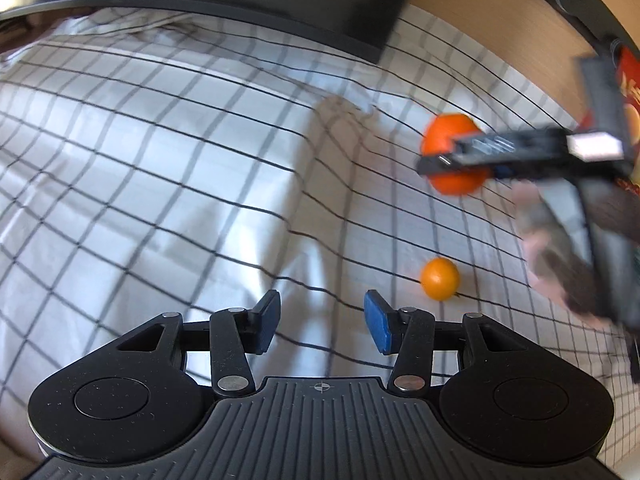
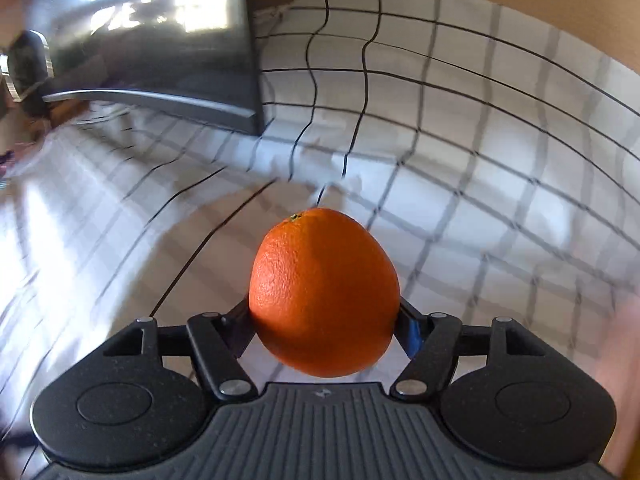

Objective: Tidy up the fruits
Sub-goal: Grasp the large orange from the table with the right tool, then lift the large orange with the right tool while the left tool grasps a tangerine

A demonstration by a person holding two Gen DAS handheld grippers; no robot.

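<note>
The large orange (image 2: 324,292) sits clamped between the two fingers of the right gripper (image 2: 325,320), lifted clear of the checked cloth (image 2: 480,160) with its stem end tilted up and away from the camera; the left wrist view shows the same fruit (image 1: 454,136) pinched by that gripper's dark jaws above the cloth. The pads meet the fruit only at its widest flanks, and most of its bulk hangs forward of the contact, so the likeliest failure is a slip: a round, waxy skin can rotate or squeeze out if the grip slackens or the hand swings sharply, and the blur in both views suggests quick motion. A drop would land on soft, rumpled fabric, where the fruit could roll off toward the cloth's edge. A smaller orange fruit (image 1: 439,279) lies on the cloth below and nearer the left gripper (image 1: 322,322), whose blue-padded fingers stand apart and empty, hovering over bare cloth just beside it. That small fruit rests under the carried one's possible path and could be knocked away by a fall. A dark monitor-like screen (image 2: 160,40) stands at the far side, and its lower edge could be struck on a wide swing. No bowl or tray is visible, so the destination cannot be told.
</note>
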